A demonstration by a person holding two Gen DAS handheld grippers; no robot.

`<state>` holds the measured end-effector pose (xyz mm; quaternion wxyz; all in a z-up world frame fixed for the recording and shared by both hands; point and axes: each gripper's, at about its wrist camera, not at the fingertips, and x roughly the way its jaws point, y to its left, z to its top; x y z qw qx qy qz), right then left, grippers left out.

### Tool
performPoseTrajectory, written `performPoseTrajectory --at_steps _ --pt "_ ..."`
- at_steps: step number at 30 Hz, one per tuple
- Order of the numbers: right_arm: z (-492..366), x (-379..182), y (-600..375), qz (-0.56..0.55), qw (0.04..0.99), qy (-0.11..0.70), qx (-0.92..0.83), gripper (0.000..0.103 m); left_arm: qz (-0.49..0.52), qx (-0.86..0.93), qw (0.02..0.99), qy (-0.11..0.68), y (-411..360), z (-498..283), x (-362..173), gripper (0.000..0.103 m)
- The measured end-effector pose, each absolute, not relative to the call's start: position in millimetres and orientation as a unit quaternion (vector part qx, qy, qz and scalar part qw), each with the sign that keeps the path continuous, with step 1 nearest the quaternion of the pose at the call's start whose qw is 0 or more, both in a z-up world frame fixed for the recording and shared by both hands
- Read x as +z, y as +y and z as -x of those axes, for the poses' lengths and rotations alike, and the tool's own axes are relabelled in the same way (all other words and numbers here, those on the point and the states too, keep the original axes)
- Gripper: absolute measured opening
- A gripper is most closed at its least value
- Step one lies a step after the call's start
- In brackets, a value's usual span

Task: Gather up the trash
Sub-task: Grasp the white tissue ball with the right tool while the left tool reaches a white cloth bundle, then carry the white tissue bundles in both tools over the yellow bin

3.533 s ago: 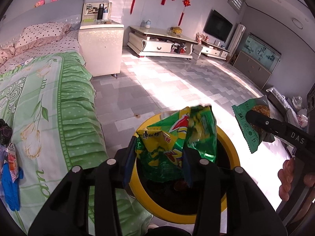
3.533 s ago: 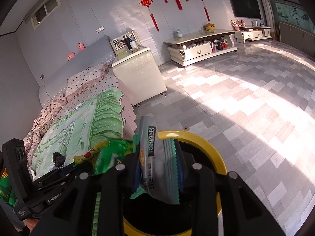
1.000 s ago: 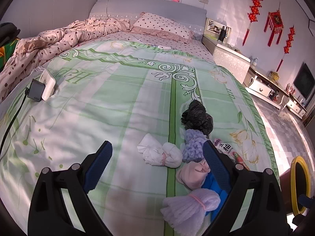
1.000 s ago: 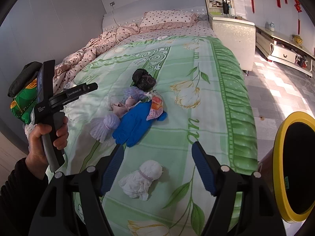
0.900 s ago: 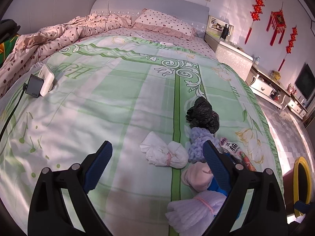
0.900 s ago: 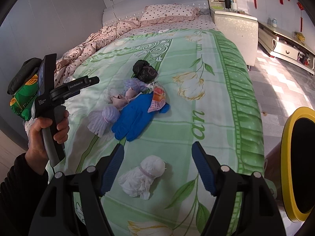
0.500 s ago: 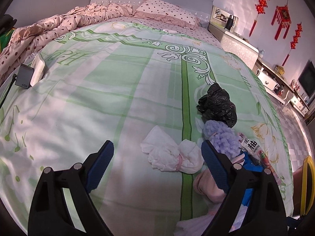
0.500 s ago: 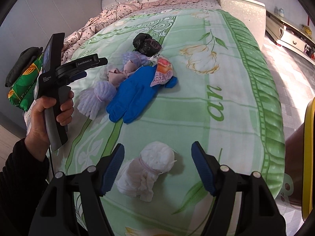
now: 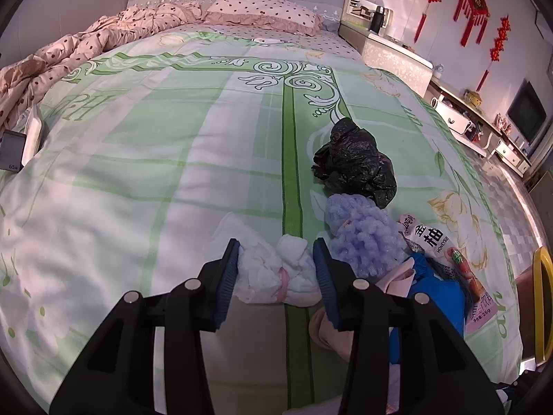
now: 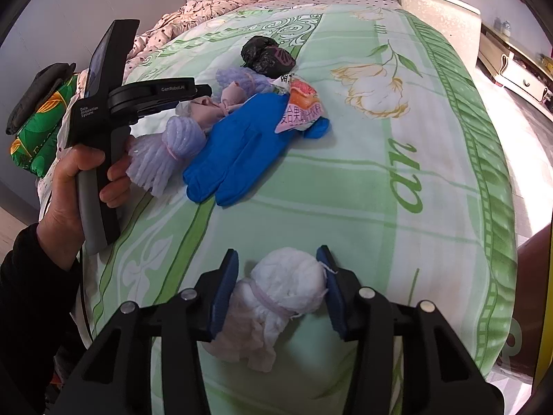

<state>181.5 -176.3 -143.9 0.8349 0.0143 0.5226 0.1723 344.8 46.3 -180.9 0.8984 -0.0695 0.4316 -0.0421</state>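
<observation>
While both tools point down at the bed (image 9: 145,159), each has a tied white bundle between its blue pads. The left tool (image 9: 276,269) has just been closing its jaws, and both pads now press the sides of the white cloth bundle (image 9: 276,273), which lies on the green quilt. The right tool (image 10: 278,282) has also been closing; its right pad touches the white cotton bundle (image 10: 287,287), while whether the left pad presses it I cannot tell.

Just right of the left tool sit a lilac fluffy bundle (image 9: 363,231), a pink bundle (image 9: 397,276) and a blue glove (image 10: 242,148) with a snack wrapper (image 9: 428,238) lying on it. Beyond them lies a crumpled black bag (image 9: 356,162). In the right wrist view, the person's left hand (image 10: 72,186) grips the left tool's handle beside a second lilac bundle (image 10: 166,152). A yellow bin rim (image 9: 542,304) shows at the bed's right edge.
</observation>
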Motion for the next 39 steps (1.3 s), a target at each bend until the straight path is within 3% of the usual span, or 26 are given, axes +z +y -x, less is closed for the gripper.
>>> performPoseTrajectory --at_steps 8,39 --pt "-179.2 -139.6 -173.9 -0.007 0.844 0.507 0.177 0.033 0.077 -0.045 0.901 0.425 50.8 -342.7 -174.0 0.024" --pt "-130.9 -20.2 -215.8 -0.037 0.906 0.384 0.173 0.032 0.063 -0.058 0.935 0.344 39.2 -254.9 -51.4 0.023"
